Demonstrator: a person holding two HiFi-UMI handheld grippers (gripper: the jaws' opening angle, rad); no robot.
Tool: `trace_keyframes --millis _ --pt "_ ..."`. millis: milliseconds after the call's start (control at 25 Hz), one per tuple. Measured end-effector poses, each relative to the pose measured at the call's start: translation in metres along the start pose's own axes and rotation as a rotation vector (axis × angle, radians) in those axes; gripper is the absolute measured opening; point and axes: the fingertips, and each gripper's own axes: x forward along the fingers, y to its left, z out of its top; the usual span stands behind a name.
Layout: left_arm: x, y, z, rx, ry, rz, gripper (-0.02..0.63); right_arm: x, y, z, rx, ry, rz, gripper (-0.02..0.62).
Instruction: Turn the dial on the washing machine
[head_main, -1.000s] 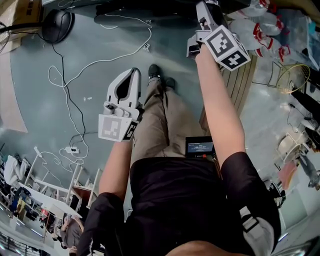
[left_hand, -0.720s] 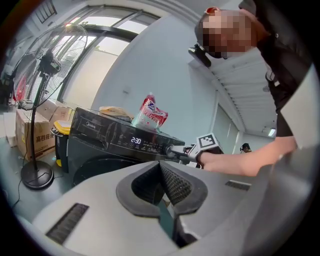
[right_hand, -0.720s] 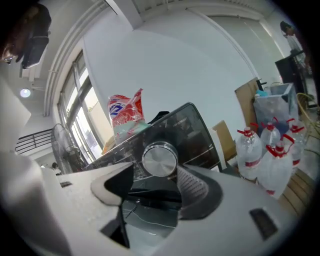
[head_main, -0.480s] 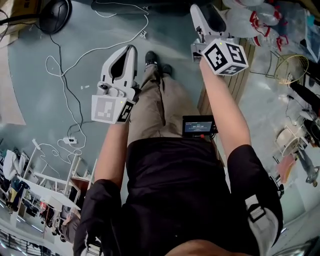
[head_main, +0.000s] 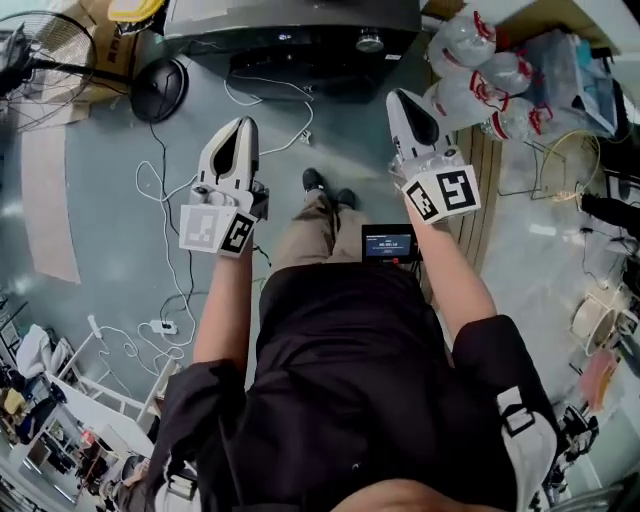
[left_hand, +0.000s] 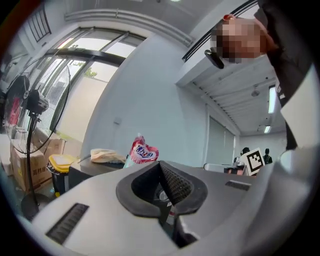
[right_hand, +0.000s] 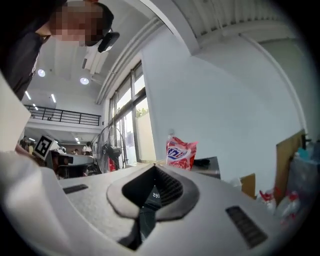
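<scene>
While both tools hung raised over the floor (head_main: 120, 150), left tool (head_main: 242, 128) and right tool (head_main: 402, 100) each had jaws fully together, nothing between them. Washing machine (head_main: 290, 30) stood ahead; its dial (head_main: 370, 42) lay beyond the right tool, untouched.

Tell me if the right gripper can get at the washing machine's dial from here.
Probably yes, with a reach forward: the right gripper hangs short of the washing machine, and nothing stands between it and the dial. Its jaws are shut and empty, so must open first.
</scene>
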Motion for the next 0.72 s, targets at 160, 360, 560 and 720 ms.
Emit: trace_keyframes --millis 160,360,560,720 --pt "-0.024 -0.011 0.027 0.026 -0.036 -0.008 -0.005 -0.034 0.003 0.037 -0.095 -0.032 -0.128 0.003" --pt "-0.063 -0.006 0.046 0.097 0.003 0.007 -0.005 -0.078 0.022 0.063 -0.098 -0.032 -0.215 0.003" --pt "-0.107 0.009 0.064 0.088 -0.028 0.002 -0.005 -0.122 0.063 0.066 -0.142 -0.003 -0.277 0.003" --pt "-0.155 0.014 0.075 0.094 -0.039 -0.036 -0.005 -0.153 0.111 0.054 -0.130 0.037 -0.319 0.003"
